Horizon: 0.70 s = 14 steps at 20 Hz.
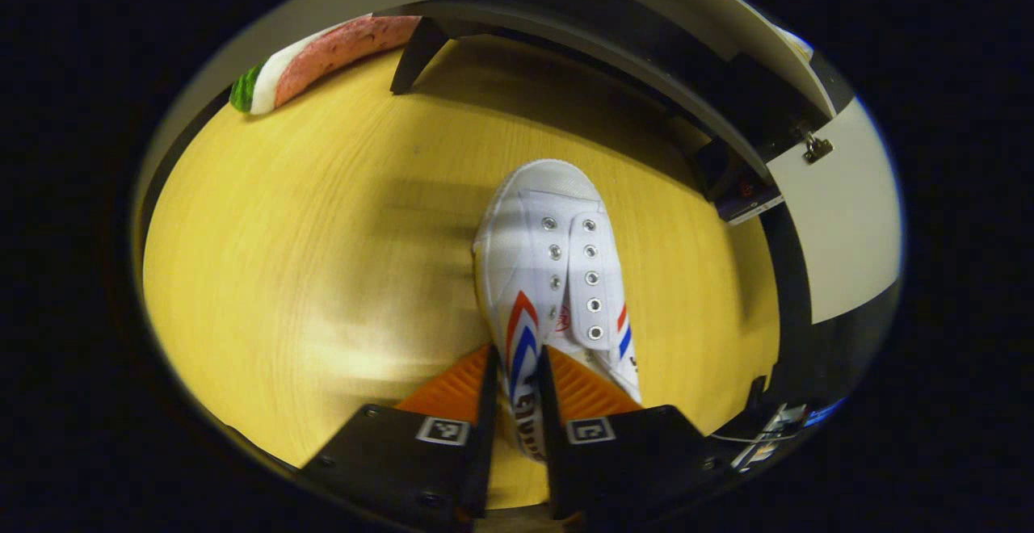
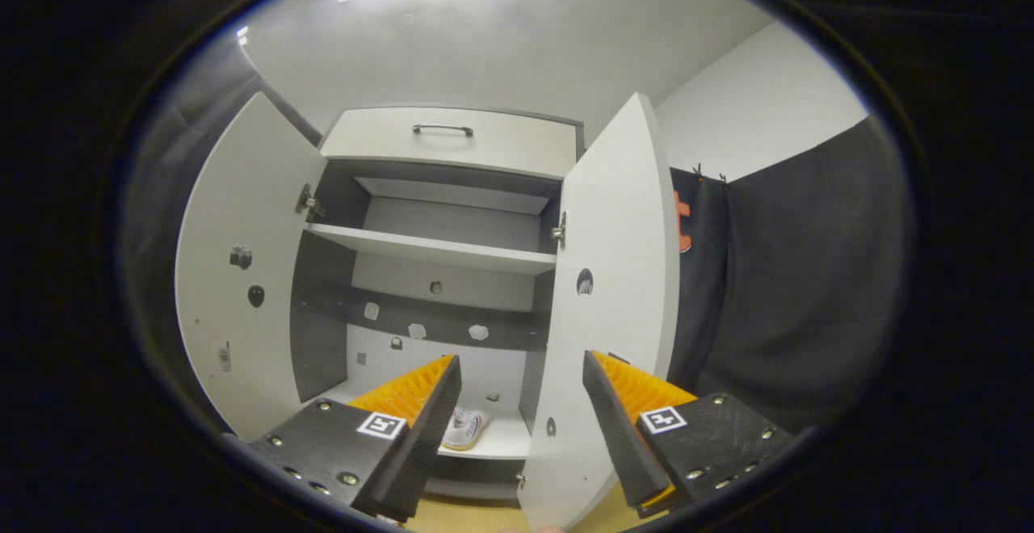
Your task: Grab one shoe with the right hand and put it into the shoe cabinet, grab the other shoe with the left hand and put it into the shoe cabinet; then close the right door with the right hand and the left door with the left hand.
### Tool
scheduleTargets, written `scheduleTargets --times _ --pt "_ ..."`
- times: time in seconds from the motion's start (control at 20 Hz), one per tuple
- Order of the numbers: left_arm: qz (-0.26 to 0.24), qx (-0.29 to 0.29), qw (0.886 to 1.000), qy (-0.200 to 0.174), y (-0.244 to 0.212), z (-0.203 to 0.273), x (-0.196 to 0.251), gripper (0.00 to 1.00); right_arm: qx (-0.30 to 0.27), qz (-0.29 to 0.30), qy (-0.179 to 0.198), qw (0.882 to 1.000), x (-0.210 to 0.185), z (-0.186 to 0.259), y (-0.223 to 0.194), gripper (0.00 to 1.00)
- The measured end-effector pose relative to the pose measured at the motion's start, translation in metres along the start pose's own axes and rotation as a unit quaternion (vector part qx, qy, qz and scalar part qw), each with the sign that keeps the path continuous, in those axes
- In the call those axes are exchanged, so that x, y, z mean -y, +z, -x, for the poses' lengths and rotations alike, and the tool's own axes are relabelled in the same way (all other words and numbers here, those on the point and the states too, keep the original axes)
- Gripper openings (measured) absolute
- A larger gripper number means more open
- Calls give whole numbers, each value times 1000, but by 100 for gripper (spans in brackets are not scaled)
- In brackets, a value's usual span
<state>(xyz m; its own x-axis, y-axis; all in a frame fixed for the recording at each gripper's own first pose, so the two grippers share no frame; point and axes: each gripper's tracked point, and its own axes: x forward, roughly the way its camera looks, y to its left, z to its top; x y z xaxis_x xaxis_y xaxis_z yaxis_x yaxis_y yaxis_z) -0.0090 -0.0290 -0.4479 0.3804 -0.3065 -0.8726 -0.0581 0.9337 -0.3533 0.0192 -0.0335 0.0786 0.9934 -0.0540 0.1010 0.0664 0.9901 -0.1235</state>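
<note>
Altogether two shoes are showing, one in each view, along with one cabinet [image 2: 452, 274] and its two doors. In the left gripper view, the left gripper [image 1: 514, 371] is pinching the heel end of a shoe [image 1: 549, 274], both fingers [image 1: 452, 392] pressing on its sides with barely a gap between them. That shoe is white canvas with two rows of metal eyelets and no laces, red and blue chevron stripes running down each side, and a rounded white toe cap pointing away from the camera. It is lying over the yellow wood floor [image 1: 307, 258], near the dark underside of the cabinet; whether it is touching the floor I cannot tell. A watermelon-slice mat [image 1: 323, 60] is lying farther off on the floor.

In the right gripper view, the right gripper [image 2: 521, 404] is standing wide open, holding nothing, facing the cabinet. Both doors, left door [image 2: 242, 274] and right door [image 2: 606, 315], are swung open. A second white shoe [image 2: 464, 428], with red and blue marks, is sitting on the bottom shelf [image 2: 505, 436]. One drawer [image 2: 452, 141] with one handle is topping the cabinet.
</note>
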Motion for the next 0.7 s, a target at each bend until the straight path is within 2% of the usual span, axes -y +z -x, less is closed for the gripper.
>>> scheduleTargets --times 0.35,0.55,0.7 --pt "-9 19 1000 8 8 8 -3 1 4 8 -1 1000 -1 -1 -1 85" --pt "-59 32 997 39 18 14 -6 1 3 8 0 1000 -1 -2 -5 85" --pt "-68 66 995 25 35 34 1 1 -2 6 3 1000 -2 -4 -10 85"
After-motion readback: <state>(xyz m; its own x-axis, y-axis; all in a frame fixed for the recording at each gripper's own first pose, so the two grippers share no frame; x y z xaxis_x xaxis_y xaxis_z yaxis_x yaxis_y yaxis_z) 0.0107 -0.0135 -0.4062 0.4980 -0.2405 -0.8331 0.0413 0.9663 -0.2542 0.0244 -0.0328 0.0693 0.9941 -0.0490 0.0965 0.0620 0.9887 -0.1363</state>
